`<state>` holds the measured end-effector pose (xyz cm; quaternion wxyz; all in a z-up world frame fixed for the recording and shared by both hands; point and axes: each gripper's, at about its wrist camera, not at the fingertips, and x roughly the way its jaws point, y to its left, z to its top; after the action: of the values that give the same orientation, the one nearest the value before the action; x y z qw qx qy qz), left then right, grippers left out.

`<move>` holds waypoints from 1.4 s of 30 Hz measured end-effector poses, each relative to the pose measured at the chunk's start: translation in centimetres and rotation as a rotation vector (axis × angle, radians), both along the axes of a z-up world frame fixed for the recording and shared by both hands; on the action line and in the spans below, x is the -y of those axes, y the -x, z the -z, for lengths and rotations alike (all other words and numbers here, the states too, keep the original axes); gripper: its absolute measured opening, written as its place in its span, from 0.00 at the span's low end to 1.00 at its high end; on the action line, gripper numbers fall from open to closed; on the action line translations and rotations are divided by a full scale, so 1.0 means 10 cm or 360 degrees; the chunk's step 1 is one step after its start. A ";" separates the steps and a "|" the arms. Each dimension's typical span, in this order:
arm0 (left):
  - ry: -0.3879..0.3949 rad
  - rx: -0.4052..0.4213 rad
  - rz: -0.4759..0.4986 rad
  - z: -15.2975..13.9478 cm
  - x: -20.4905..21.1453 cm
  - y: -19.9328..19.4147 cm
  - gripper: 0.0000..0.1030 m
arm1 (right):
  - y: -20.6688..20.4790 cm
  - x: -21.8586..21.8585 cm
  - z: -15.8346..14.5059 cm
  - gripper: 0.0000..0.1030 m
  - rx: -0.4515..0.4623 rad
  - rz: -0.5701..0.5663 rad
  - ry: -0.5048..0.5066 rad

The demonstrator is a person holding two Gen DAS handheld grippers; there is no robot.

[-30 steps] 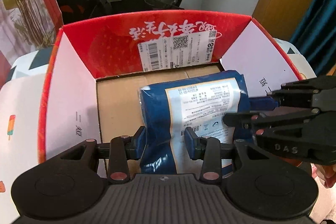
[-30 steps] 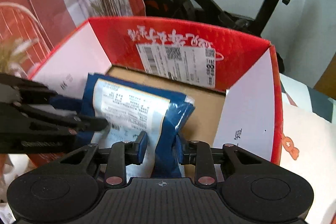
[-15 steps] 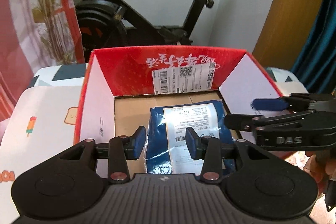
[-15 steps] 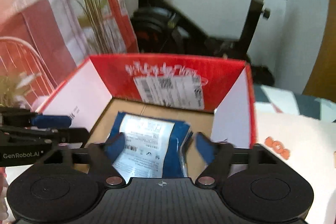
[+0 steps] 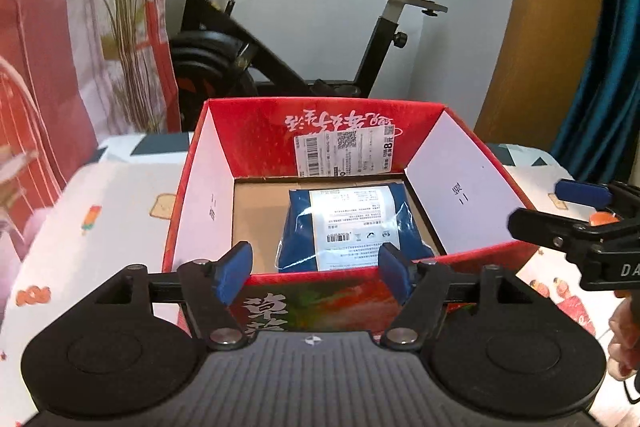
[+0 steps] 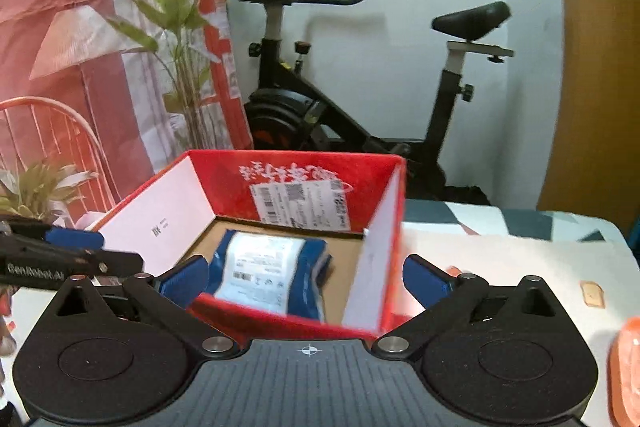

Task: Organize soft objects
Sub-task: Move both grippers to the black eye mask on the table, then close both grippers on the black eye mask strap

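A soft blue parcel with a white label point(image 5: 352, 223) point(image 6: 268, 271) lies flat on the cardboard floor of a red box point(image 5: 320, 131) point(image 6: 296, 171). My left gripper point(image 5: 316, 273) hangs in front of the box's near wall, jaws opening, nothing between its blue pads. My right gripper point(image 6: 306, 279) is drawn back from the box, jaws opening wide, with nothing held; the parcel shows beyond them. In each wrist view the other gripper shows at the edge: right gripper point(image 5: 580, 211), left gripper point(image 6: 76, 251).
The box stands on a table with a white printed cloth point(image 5: 92, 227) point(image 6: 500, 267). An exercise bike point(image 5: 288, 39) point(image 6: 360, 99) stands behind it, with a plant point(image 6: 180, 27) and a red chair point(image 6: 60, 131) at the left. An orange thing point(image 6: 626, 367) lies at the right edge.
Both grippers have let go of the blue parcel, opened and pulled back and up out of the box. The parcel now lies on the box floor.
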<state>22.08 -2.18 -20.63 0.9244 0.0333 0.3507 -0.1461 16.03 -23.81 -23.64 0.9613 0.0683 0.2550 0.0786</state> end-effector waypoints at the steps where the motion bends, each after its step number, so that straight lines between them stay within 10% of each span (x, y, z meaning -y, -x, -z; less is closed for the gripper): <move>1: -0.0011 0.0008 0.0000 -0.01 0.01 0.02 0.70 | 0.04 0.03 0.02 1.00 -0.0001 0.0007 -0.0001; 21: 0.0201 -0.0448 0.0075 0.57 0.34 0.15 0.65 | 0.37 0.36 0.84 1.00 -0.0303 0.0234 0.0087; 42: 0.0124 -0.0385 0.0125 0.78 0.45 0.24 0.51 | 0.44 0.51 1.27 0.96 -0.0562 0.0311 -0.0129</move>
<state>19.64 -6.72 -28.48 0.8696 -0.0068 0.4520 -0.1986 11.61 -28.93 -36.31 0.9011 0.1441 0.4085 -0.0179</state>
